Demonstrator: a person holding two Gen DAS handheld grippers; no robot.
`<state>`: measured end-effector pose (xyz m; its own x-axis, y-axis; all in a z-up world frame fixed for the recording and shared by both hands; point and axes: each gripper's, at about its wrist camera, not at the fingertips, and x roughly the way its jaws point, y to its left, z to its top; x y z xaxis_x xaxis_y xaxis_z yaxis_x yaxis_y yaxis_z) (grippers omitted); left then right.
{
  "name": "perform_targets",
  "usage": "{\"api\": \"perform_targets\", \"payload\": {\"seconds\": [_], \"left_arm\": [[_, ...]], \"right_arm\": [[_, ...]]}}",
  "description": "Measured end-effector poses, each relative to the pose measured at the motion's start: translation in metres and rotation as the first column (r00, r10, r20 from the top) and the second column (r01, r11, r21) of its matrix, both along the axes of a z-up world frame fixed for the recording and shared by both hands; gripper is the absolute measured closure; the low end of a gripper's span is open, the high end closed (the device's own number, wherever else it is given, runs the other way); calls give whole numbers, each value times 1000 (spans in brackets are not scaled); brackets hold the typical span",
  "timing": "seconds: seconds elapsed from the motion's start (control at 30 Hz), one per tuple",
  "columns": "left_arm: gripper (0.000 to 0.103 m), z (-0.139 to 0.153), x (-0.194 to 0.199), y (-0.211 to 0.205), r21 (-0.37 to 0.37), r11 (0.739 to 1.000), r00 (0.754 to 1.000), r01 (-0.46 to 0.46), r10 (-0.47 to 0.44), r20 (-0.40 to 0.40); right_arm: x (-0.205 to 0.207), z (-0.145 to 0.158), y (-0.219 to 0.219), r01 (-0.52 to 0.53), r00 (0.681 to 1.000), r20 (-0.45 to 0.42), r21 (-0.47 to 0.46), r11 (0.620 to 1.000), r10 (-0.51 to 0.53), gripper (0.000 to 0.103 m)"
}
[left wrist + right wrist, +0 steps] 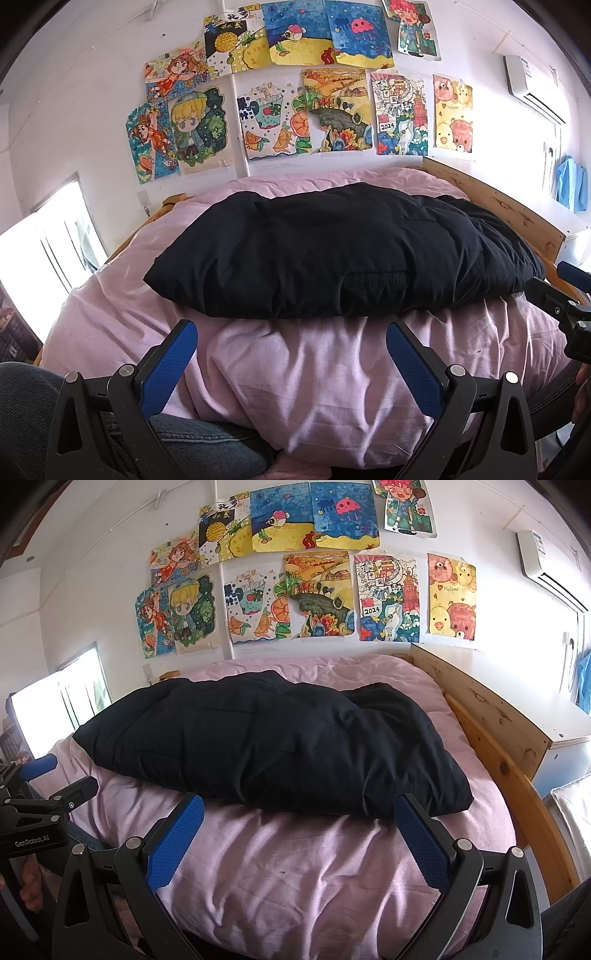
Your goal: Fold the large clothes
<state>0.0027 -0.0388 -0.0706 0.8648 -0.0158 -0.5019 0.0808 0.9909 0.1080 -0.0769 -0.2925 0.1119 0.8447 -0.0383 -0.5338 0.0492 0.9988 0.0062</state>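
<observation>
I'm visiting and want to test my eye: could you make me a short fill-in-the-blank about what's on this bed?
1. The padded garment on the bed is ____ in colour.
2. It lies on a ____ bedsheet.
3. Both the left gripper and the right gripper have their jaws ____.

Missing words: black; pink; open

Matt black quilted jacket (pixel 343 254) lies on wrinkled pink cloth sheet (pixel 314 369); knotty wooden bed frame (pixel 491 716).
</observation>
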Motion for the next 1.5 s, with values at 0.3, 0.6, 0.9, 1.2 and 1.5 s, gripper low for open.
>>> {"api": "perform_targets", "payload": {"seconds": [0.3, 0.6, 0.9, 1.2, 1.5], "left_arm": [[0, -1, 0, 1, 7, 1000, 1000, -5, 5, 6], [0, -2, -1, -3, 24, 1000, 1000, -1, 1, 8], [0, -4, -1, -6, 33, 999, 1000, 5, -5, -3], [0, -4, 0, -4, 31, 999, 1000, 7, -6, -4], [0, -6, 2, -2, 37, 999, 1000, 13, -13, -12]], "right_arm": [[0, 0, 1, -1, 1000, 0, 0, 1000, 1, 1], [0, -1, 2, -4, 1000, -2, 1, 1000, 4, 1], [-1, -4, 4, -7, 1000, -6, 3, 1000, 7, 1], [1, -6, 4, -9, 1000, -8, 5, 1000, 9, 1], [1, -7, 5, -9, 1000, -8, 5, 1000, 9, 1]]}}
